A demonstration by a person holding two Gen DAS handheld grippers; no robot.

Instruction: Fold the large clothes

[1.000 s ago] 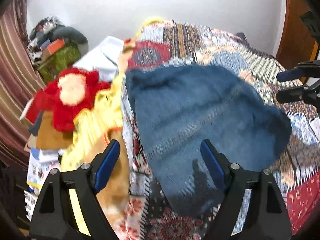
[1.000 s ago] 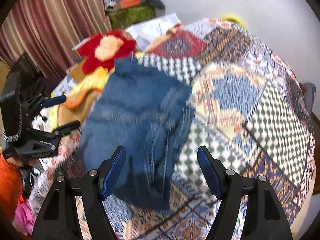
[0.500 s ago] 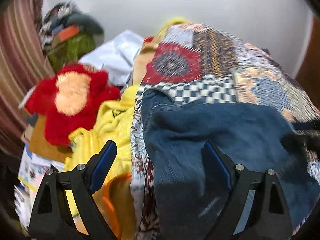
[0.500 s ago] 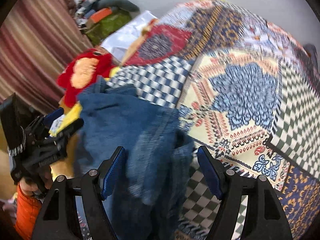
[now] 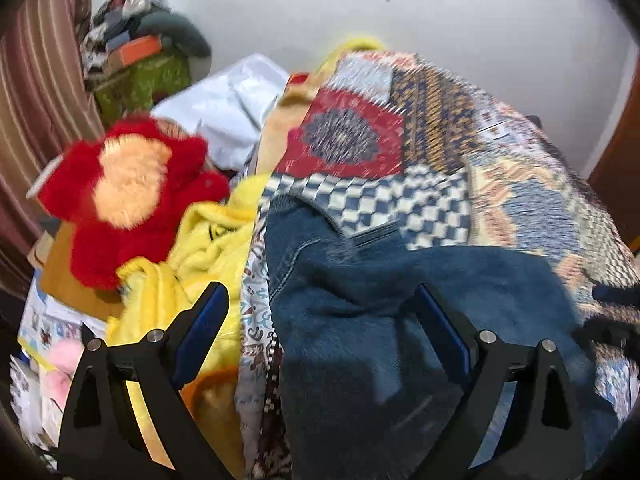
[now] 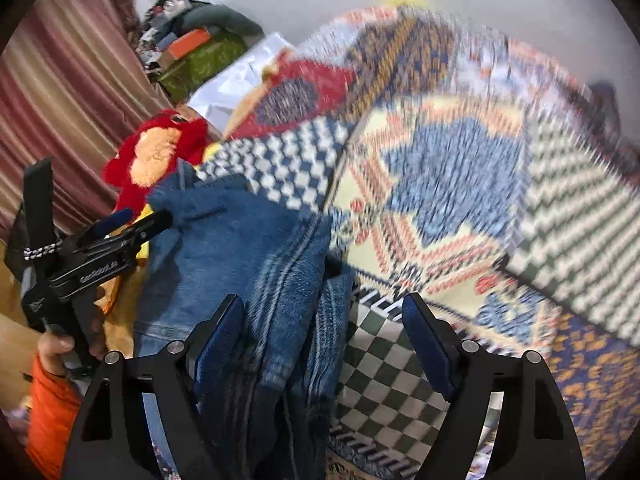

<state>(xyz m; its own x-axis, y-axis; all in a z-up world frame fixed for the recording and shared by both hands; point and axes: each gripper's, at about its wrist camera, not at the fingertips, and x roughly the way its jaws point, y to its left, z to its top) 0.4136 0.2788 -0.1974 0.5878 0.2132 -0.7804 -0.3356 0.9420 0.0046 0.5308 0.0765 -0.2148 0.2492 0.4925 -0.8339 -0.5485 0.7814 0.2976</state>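
Both grippers, left (image 5: 320, 316) and right (image 6: 322, 320), have just been opening and grip nothing; your loose jeans (image 5: 400, 300) may unfold if dragged.

Evenly lit indoors, soft and diffuse, no glare. Heavy motion blur across patterned bedspread (image 6: 460, 168), worst toward right edge in right wrist view. Strong fisheye bending, black vignette in corners. Soft shadow on jeans (image 5: 380, 320) near bottom. Red plush (image 5: 128, 196) smeared.

Both wrist cameras tilt down close over the bed (image 5: 500, 152) — sharing the jeans (image 5: 400, 300) and red plush (image 6: 160, 152) at left.
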